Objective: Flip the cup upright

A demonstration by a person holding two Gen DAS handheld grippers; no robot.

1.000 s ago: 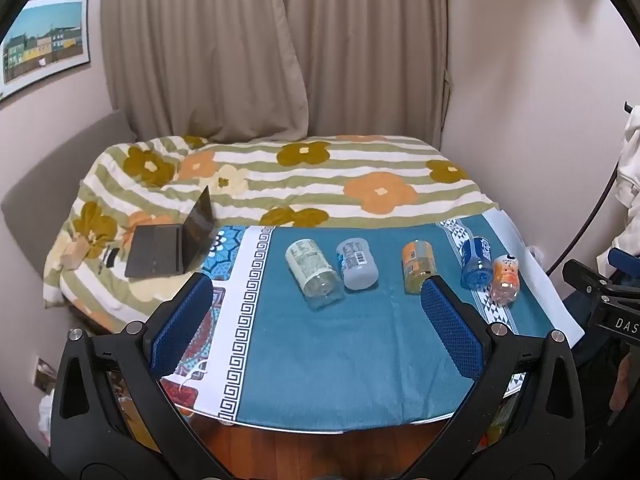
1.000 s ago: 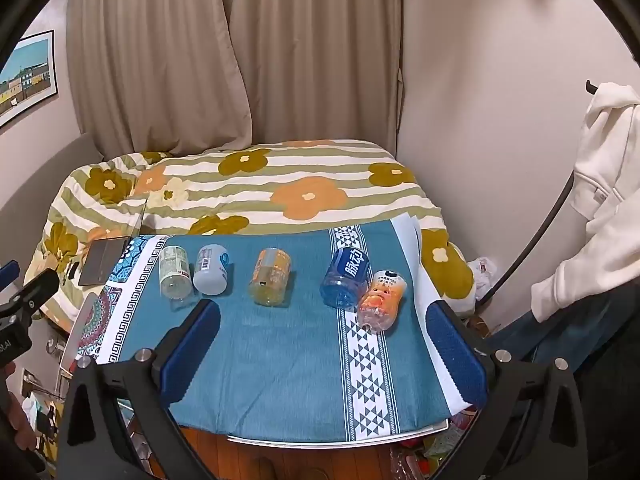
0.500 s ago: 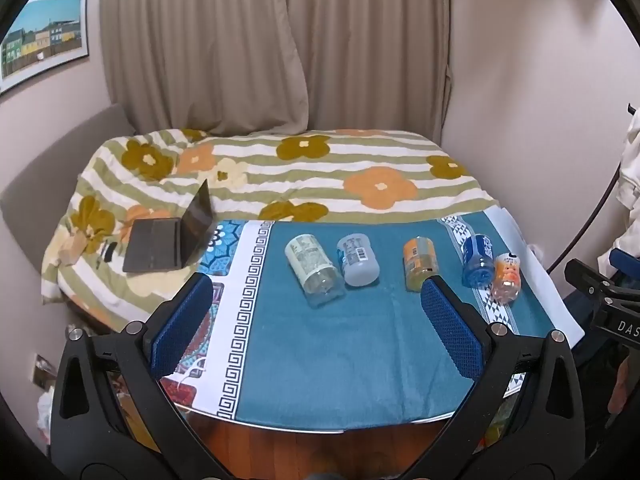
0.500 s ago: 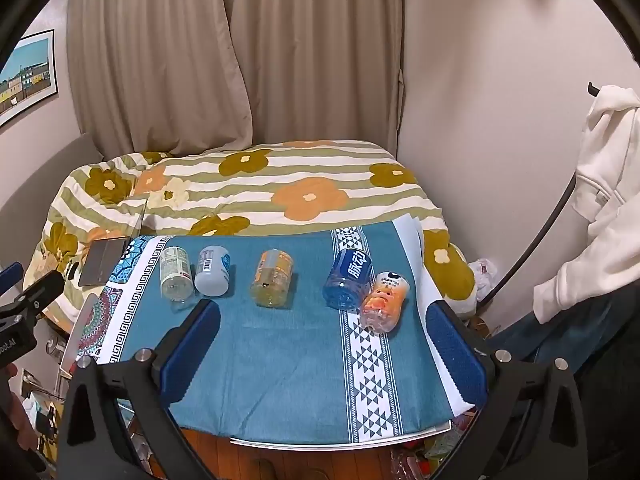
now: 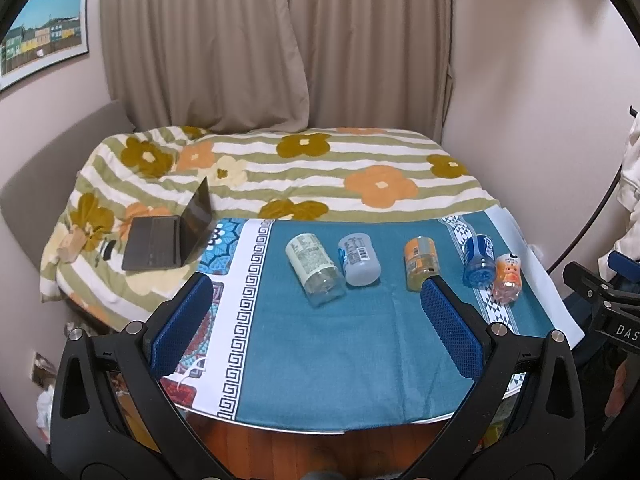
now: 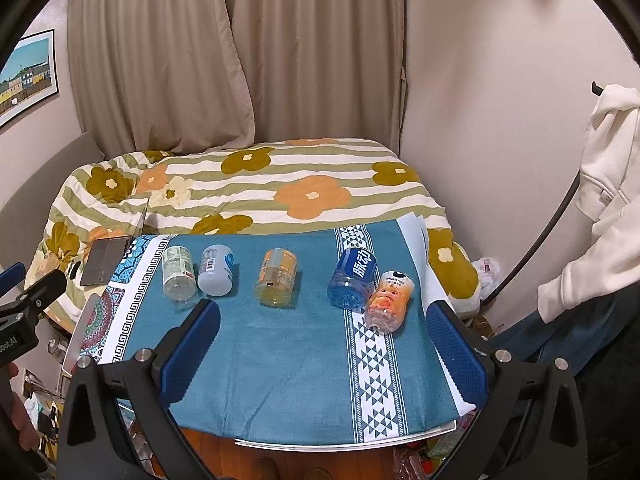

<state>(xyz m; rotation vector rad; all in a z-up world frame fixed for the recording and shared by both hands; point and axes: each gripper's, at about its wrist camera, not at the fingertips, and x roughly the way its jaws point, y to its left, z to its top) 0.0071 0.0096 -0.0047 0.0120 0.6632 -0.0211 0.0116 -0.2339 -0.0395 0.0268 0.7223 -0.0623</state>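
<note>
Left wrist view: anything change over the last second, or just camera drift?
Mostly drift. The left claw tipped slightly, so the bed and table sit a bit lower in its view; the right claw barely moved. Nothing was gripped or released: both claws stay open and empty. All five cups, from the green-label cup to the orange-pink cup, still lie on their sides.

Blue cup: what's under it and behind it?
The blue cup lies on its side on the teal cloth, partly over the white patterned stripe. Behind it, more cloth, then the floral quilt. The table beneath the cloth is covered.
</note>
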